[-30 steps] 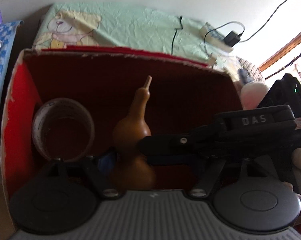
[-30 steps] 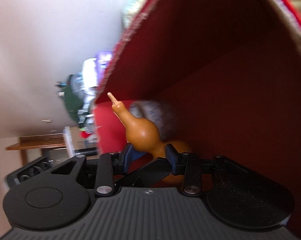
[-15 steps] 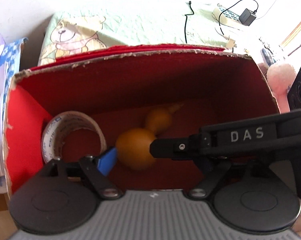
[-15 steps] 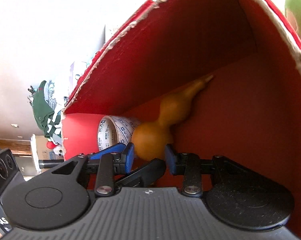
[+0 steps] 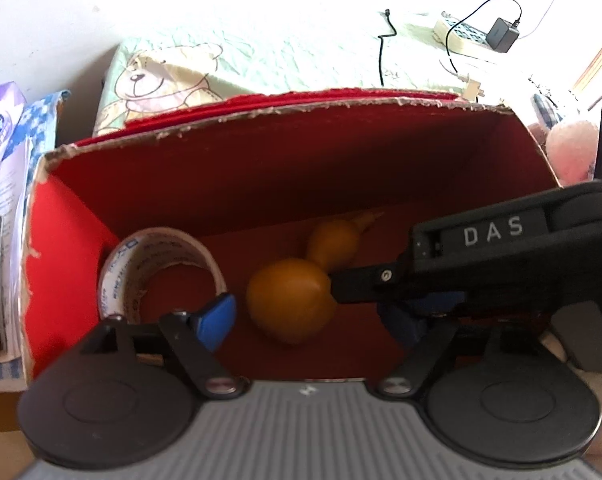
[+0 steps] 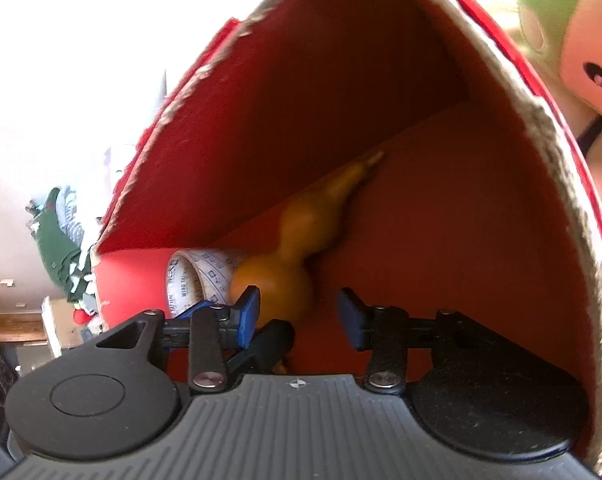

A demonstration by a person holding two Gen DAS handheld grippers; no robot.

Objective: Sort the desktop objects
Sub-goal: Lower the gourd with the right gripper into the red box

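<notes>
box (image 5: 261, 168): red cardboard, matt, raggedy torn rim | gourd (image 5: 291, 300): smooth, kinda satin brown | tape roll (image 5: 157, 256): glossy printed plastic | gripper fingers (image 6: 247, 314): blue rubbery pads, matt black plastic arms | bear cloth (image 5: 229, 60): crinkly fabric

The left gripper (image 5: 313, 320) has its jaws spread wide, nothing between them. The right gripper (image 6: 299, 314) reaches in sideways across the left one's jaws, its own jaws parted too and gripping nothing.
</notes>
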